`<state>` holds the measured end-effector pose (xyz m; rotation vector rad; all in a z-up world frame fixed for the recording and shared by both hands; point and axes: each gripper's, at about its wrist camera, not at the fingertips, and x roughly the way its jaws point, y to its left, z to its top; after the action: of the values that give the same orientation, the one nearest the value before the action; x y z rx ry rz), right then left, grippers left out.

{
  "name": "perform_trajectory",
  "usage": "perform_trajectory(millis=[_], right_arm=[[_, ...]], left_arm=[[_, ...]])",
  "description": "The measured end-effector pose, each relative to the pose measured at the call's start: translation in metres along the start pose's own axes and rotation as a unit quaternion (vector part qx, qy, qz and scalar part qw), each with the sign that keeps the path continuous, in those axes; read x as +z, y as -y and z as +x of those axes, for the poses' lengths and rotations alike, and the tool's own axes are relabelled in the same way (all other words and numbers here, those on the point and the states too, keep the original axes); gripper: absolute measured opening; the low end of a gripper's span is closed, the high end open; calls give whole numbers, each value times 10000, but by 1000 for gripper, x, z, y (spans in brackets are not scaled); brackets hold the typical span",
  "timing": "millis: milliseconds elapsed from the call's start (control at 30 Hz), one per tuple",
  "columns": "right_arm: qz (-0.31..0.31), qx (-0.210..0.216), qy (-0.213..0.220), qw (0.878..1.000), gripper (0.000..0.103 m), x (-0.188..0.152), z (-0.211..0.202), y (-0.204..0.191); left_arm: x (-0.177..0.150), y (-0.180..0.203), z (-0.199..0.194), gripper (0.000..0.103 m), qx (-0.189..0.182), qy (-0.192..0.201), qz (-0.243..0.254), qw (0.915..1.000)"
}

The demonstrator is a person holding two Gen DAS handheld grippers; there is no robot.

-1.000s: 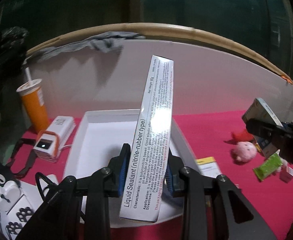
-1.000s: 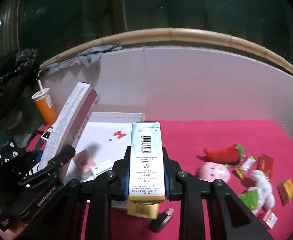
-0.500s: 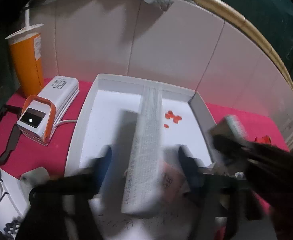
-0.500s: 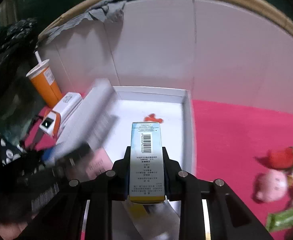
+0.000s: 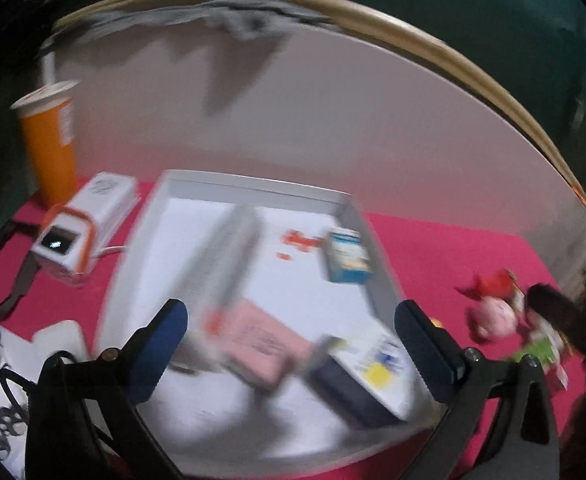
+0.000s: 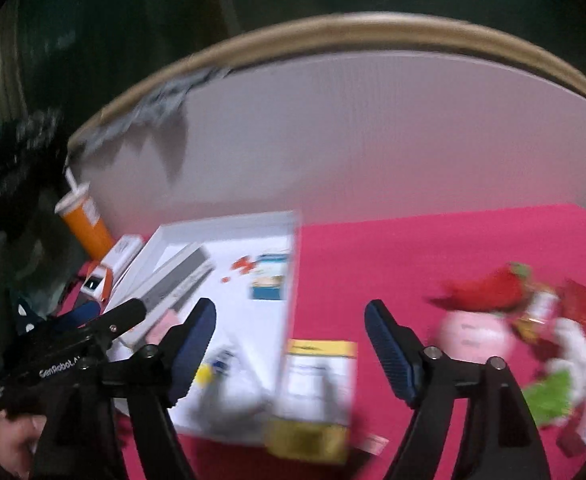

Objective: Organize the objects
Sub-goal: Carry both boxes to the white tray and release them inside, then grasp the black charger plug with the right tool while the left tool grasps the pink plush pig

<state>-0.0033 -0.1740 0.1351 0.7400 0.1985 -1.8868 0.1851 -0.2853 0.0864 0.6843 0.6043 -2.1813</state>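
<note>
L gripper (image 5: 291, 344) & R gripper (image 6: 291, 344) opening, empty – boxes inside white tray (image 5: 253, 192) walls.

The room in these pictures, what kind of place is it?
Probably a makeshift tabletop recording setup, not a lived-in room: a pink cloth covers the table, a white backdrop board curves behind it, and a white tray collects small boxes.

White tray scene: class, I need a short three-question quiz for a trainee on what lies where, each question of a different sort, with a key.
1. True or false: the long grey box lies inside the white tray.
2. Where does the yellow-topped box lie? A) in the tray B) on the pink cloth beside the tray C) on the orange cup
3. Fill in: the small blue box lies in the tray near its ____ wall, as the left wrist view shows it.

Key: 1 true; 2 B; 3 right
</note>
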Motion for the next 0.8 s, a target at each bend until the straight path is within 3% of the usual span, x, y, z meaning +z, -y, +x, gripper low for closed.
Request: perform_trajectory(millis=[133, 233, 333, 400, 467, 533, 633, 800], right_arm=[[250, -547, 309, 9977, 84, -14, -53, 69], [518, -905, 378, 9938, 85, -32, -87, 116], [826, -1087, 367, 9900, 86, -53, -111, 150], [810, -1037, 301, 9908, 87, -64, -117, 156], [616, -762, 143, 9951, 88, -72, -112, 147], [259, -360, -75, 9990, 88, -82, -99, 127], [-392, 107, -579, 9975, 87, -94, -57, 76], [-910, 43, -1161, 9891, 87, -109, 3, 20]], left_arm=[[-19, 47, 3, 103, -526, -332, 448, 9971], [-38, 88, 8, 103, -1038, -647, 768, 9895], [-56, 111, 4, 103, -1544, -782, 743, 9821], [-63, 112, -2, 103, -1656, -742, 678, 9811], [-67, 105, -10, 103, -1494, -581, 664, 9848], [-63, 90, -22, 103, -1070, -318, 558, 9922], [-52, 63, -34, 103, -631, -102, 305, 9975], [-47, 32, -39, 103, -286, -25, 44, 9996]])
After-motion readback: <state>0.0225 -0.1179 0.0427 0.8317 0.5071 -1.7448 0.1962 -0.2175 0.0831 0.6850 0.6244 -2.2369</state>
